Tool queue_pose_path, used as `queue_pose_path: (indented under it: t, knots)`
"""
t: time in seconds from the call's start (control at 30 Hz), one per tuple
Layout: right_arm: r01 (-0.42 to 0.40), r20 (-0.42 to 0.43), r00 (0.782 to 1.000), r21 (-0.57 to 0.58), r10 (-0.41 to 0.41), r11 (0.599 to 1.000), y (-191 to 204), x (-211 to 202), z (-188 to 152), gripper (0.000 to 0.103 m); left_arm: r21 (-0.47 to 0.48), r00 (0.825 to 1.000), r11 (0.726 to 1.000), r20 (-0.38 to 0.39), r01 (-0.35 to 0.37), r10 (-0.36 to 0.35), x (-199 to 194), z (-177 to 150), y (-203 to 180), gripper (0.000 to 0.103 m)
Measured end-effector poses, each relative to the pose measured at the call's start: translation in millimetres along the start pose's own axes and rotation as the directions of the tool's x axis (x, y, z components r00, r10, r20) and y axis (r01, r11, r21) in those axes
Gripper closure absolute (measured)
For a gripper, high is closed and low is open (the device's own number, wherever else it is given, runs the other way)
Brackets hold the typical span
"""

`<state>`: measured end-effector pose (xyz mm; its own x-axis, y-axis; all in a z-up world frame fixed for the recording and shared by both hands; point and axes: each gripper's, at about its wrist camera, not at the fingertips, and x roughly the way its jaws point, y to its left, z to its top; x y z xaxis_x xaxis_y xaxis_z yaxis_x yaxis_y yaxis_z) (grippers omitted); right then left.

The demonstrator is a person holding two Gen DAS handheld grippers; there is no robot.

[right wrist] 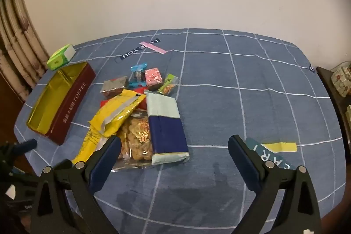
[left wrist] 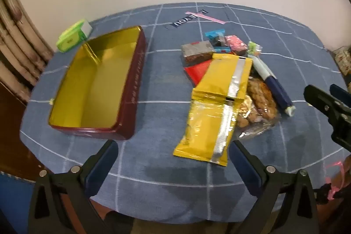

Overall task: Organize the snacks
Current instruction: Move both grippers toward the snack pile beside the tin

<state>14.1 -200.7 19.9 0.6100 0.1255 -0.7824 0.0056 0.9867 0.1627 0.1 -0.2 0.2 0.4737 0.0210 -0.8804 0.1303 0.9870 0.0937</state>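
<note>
Dim warm indoor light, soft shadows, slight blur, strong fisheye bending at edges

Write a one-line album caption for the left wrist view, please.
Open left gripper hovers before an empty gold-lined maroon tin and a long yellow foil snack packet.

Both our grippers hang wide open and carry nothing.

Our left gripper (left wrist: 173, 159) points forward, its two blue-padded fingers (left wrist: 103, 166) spread far apart with nothing between them. Our right gripper (right wrist: 174, 154) hangs in the same pose, its jaws spread just as wide. In the left wrist view, the right gripper (left wrist: 329, 102) shows at the far right edge, level with ours.
</note>
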Motion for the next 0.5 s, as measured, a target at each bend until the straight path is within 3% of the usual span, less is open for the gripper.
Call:
queue_pose_path:
  t: [0.1,0.27,0.5]
  knots:
    - [-0.009,-0.016,1.000,0.000,0.009,1.000,-5,-4,3,0.006,0.022,1.000,1.000,0.021,0.009,-0.009,-1,-2,6,0.000]
    - [0.067,0.000,0.998,-0.091,-0.067,0.994,15,2,0,0.006,0.028,1.000,1.000,-0.015,-0.009,0.010,-2,-4,4,0.000]
    - [0.013,-0.019,1.000,-0.066,-0.014,0.998,14,6,-4,0.009,0.029,0.999,0.999,-0.028,-0.029,0.029,8,-6,-2,0.002]
